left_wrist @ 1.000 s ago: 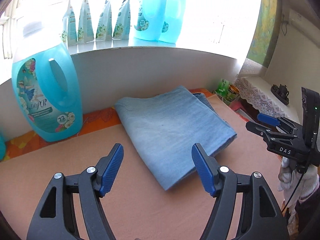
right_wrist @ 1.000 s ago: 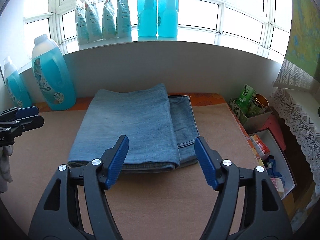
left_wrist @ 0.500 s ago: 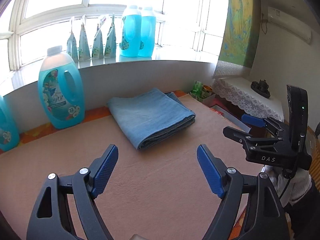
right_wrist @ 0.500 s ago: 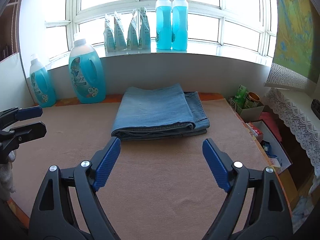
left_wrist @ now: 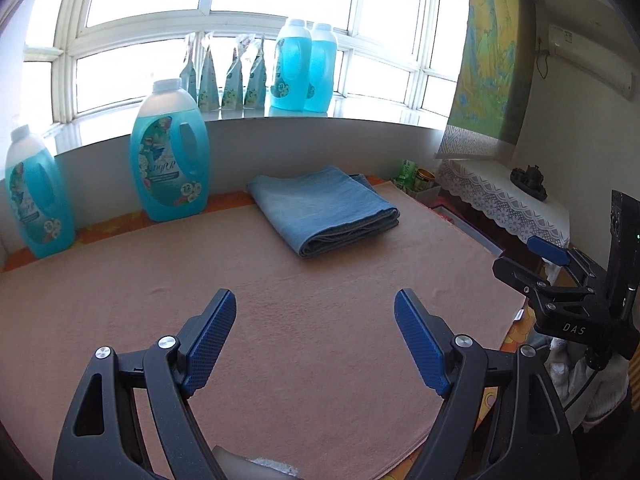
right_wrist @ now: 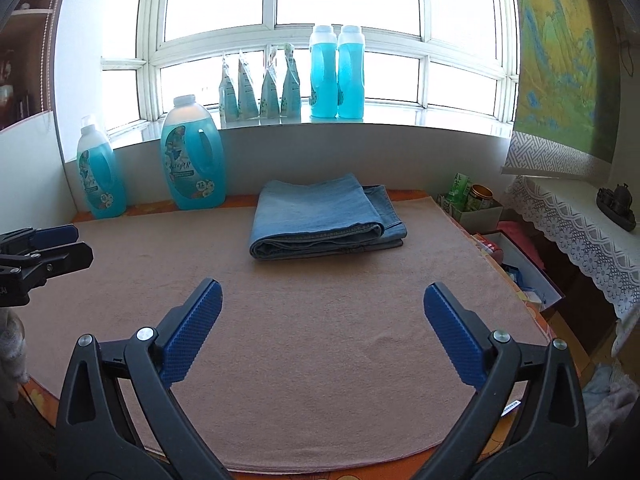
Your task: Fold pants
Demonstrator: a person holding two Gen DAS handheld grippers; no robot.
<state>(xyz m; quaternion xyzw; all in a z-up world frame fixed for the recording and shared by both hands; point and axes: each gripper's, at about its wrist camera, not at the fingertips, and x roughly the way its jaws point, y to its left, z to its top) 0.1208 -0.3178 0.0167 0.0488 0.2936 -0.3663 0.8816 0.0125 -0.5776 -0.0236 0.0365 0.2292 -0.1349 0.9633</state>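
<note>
Sunlit windows back a worktop where the pants lie folded in a neat stack near the far wall, so the left gripper and right gripper hang well short, jaws spread and empty, the fold apparently finished.

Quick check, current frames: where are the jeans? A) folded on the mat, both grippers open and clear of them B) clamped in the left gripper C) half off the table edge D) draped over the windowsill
A: the jeans lie folded on the mat near the wall, and the left gripper and right gripper are both open and empty, short of them.
</note>
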